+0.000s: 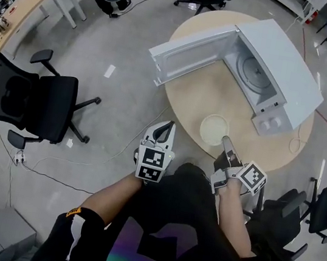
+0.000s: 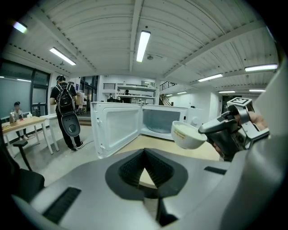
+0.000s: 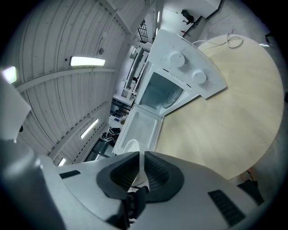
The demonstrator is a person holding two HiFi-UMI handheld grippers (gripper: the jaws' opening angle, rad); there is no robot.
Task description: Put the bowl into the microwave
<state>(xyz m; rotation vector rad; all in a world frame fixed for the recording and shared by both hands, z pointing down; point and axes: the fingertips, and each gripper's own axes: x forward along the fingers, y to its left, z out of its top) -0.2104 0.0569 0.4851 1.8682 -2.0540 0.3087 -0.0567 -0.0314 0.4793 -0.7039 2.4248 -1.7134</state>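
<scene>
Over the near edge of the round tabletop (image 1: 196, 98), my right claw (image 1: 226, 142) is clamped on the rim of the bowl (image 1: 215, 129), holding it lifted in front of the microwave (image 1: 278, 65). The microwave's door (image 1: 188, 54) stands wide open. My left claw (image 1: 163, 132) hangs just beside the tabletop's edge, pads pressed together on nothing.

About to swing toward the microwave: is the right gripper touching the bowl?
Touching. In the right gripper view the right gripper has its jaws closed on the rim of the bowl; the left gripper view shows it held clear of the table.
</scene>
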